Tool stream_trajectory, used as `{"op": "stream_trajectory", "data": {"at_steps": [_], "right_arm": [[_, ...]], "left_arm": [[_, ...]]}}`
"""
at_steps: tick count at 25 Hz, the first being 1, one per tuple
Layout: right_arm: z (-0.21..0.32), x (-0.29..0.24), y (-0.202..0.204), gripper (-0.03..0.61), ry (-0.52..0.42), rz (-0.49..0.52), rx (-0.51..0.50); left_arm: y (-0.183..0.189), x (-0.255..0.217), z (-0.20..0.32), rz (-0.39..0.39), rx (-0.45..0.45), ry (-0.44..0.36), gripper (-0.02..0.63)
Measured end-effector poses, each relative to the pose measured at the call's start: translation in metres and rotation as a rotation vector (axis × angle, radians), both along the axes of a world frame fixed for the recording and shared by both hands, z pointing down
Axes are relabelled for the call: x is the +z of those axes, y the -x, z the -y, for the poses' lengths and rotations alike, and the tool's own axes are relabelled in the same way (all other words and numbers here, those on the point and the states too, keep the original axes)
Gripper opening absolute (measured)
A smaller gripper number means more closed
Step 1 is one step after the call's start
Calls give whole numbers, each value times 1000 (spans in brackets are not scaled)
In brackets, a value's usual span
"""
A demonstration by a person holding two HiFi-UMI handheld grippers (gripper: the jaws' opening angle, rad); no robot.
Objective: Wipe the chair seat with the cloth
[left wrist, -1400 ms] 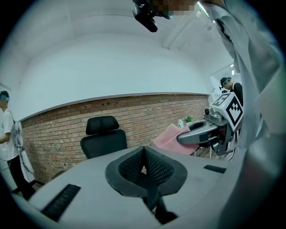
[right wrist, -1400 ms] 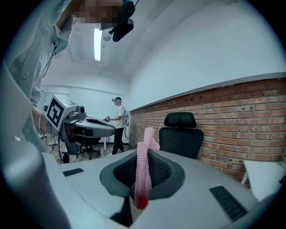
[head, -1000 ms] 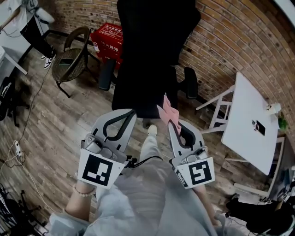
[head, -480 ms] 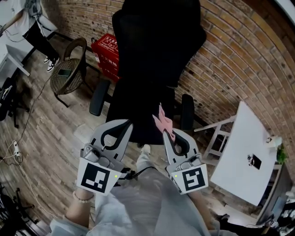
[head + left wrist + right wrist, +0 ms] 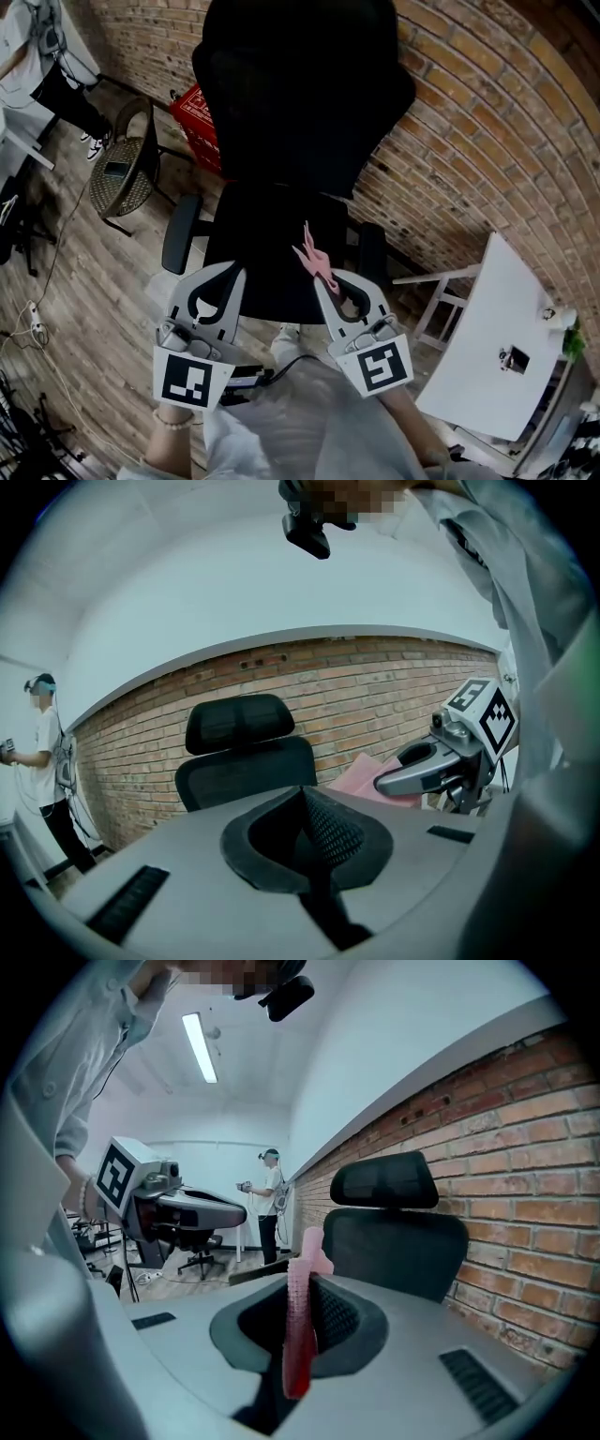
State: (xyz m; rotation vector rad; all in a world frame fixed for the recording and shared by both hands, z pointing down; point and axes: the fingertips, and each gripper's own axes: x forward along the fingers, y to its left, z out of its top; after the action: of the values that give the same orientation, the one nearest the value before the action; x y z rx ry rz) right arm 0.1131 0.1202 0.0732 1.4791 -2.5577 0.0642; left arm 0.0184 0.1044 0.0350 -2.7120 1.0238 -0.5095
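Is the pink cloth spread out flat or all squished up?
Squished up. The right gripper pinches the cloth between its jaws, and it sticks out as a narrow, crumpled strip.

The pink cloth [image 5: 314, 253], a thin crumpled strip, stands upright, pinched in the right gripper [image 5: 325, 278] above the right side of the black chair seat [image 5: 262, 262], near its front edge.
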Motion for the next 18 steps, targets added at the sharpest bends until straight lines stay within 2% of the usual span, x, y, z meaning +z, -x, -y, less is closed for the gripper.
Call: {"op": "stream_trajectory", "data": {"at_steps": [4,9,12,18], "right_arm": [[22,16,-8,55,10,-1,-34],[46,41,0,55,46,14,-74],[57,58,6,55,69,22,-66],[74,113,2,55,194,33,-16]], "left_arm": [[-14,14,16,24,-14,18,18],[-12,34,33,37,-44,43,18],[-6,49,45,37,-45,62,18],[3,93,71,21,-57,101,18]]}}
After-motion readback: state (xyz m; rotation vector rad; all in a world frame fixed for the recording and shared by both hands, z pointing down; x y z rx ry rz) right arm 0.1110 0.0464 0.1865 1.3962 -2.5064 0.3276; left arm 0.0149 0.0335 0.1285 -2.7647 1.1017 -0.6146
